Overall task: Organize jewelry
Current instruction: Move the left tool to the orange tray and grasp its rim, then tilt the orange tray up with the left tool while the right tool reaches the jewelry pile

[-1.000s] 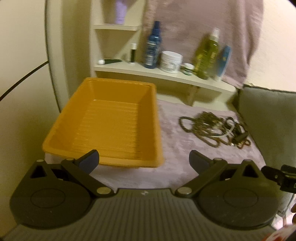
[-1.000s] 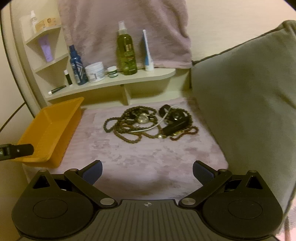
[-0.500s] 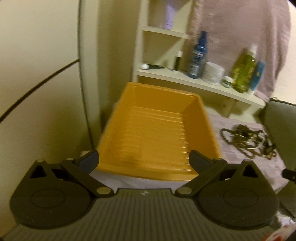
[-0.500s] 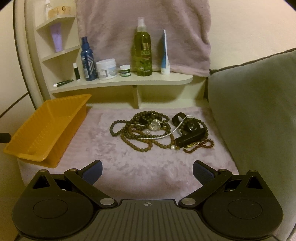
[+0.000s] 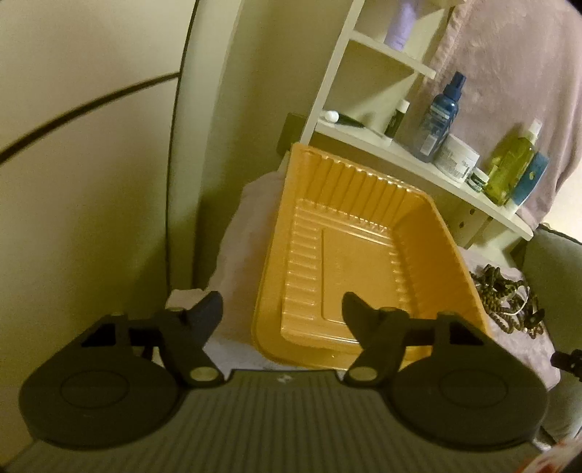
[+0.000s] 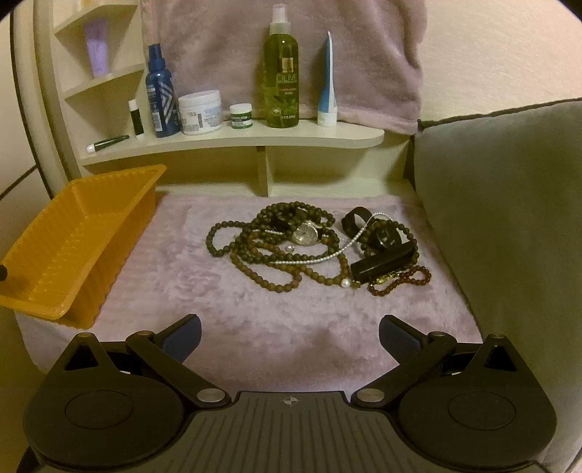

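An empty orange plastic tray sits at the left end of a pink fuzzy cloth. My left gripper hangs over the tray's near left corner. Its jaws are closing, with the tray's left wall between them and no pad touching it. To the right lies a tangled jewelry pile: brown bead strands, a silver watch, a pearl strand and a black band. The pile also shows in the left wrist view. My right gripper stands open and empty over the cloth, short of the pile.
A cream shelf behind the cloth carries a blue spray bottle, a white jar, a green bottle and small tubes. A grey cushion walls the right side. A pink towel hangs behind.
My left gripper swung left and sank toward the tray's near left corner, and its jaws narrowed. My right gripper shifted a little nearer the jewelry and stayed open.
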`<state>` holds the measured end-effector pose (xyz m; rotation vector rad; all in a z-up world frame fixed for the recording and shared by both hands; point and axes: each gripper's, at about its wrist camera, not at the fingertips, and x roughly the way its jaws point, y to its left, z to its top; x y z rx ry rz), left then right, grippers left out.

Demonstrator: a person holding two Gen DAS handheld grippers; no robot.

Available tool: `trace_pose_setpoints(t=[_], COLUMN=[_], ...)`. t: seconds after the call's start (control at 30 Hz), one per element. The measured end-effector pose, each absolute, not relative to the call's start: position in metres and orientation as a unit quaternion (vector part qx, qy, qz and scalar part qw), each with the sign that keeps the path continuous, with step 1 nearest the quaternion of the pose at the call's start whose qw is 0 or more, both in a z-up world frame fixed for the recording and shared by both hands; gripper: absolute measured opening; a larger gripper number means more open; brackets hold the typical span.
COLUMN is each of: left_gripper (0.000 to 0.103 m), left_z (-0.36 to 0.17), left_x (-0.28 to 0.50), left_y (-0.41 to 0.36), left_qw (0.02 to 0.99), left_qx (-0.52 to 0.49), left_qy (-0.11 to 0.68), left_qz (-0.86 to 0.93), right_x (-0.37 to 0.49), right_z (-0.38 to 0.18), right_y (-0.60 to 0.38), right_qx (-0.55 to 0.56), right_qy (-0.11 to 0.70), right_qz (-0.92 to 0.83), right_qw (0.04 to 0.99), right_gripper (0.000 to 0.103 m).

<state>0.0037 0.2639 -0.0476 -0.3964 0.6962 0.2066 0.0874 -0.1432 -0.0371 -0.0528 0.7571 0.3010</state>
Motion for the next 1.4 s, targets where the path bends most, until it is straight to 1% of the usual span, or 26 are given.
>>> trace_pose_setpoints(t=[0.2, 0.27, 0.33, 0.4, 0.47, 0.5, 0.57, 0.63, 0.77, 0.8, 0.97, 1.4], left_gripper=[0.045, 0.042, 0.036, 0.035, 0.031, 0.027, 0.026, 0.018, 0.012, 0.008, 0.007, 0.006], left_z=[-0.064, -0.067, -0.07, -0.071, -0.071, -0.071, -0.072, -0.072, -0.069, -0.067, -0.055, -0.016], left_x=[0.016, 0.019, 0.021, 0.022, 0.023, 0.024, 0.025, 0.025, 0.025, 0.025, 0.026, 0.033], left_y=[0.27, 0.271, 0.272, 0.272, 0.271, 0.27, 0.269, 0.268, 0.262, 0.26, 0.248, 0.181], left_qw=[0.912, 0.911, 0.91, 0.91, 0.91, 0.911, 0.91, 0.91, 0.913, 0.914, 0.92, 0.931], left_qx=[-0.211, -0.214, -0.218, -0.219, -0.219, -0.215, -0.215, -0.213, -0.19, -0.184, -0.143, 0.023], left_qy=[0.34, 0.342, 0.343, 0.342, 0.343, 0.343, 0.345, 0.346, 0.348, 0.349, 0.351, 0.343], left_qz=[0.085, 0.084, 0.08, 0.079, 0.078, 0.078, 0.078, 0.081, 0.089, 0.092, 0.1, 0.12], right_x=[0.093, 0.095, 0.097, 0.1, 0.102, 0.103, 0.104, 0.105, 0.105, 0.106, 0.107, 0.114], right_z=[-0.039, -0.04, -0.041, -0.042, -0.043, -0.043, -0.044, -0.044, -0.044, -0.045, -0.046, -0.052], right_y=[-0.136, -0.134, -0.133, -0.132, -0.132, -0.131, -0.131, -0.131, -0.132, -0.133, -0.139, -0.172], right_qx=[-0.034, -0.035, -0.036, -0.037, -0.036, -0.036, -0.036, -0.035, -0.031, -0.028, -0.014, 0.021], right_qy=[0.373, 0.375, 0.378, 0.38, 0.382, 0.383, 0.384, 0.384, 0.384, 0.384, 0.38, 0.358], right_qz=[0.14, 0.138, 0.135, 0.134, 0.132, 0.132, 0.133, 0.133, 0.133, 0.132, 0.131, 0.121], right_qw=[0.916, 0.916, 0.915, 0.914, 0.914, 0.914, 0.913, 0.913, 0.913, 0.913, 0.916, 0.926], right_gripper=[0.103, 0.103, 0.103, 0.103, 0.103, 0.103, 0.103, 0.103, 0.103, 0.103, 0.103, 0.103])
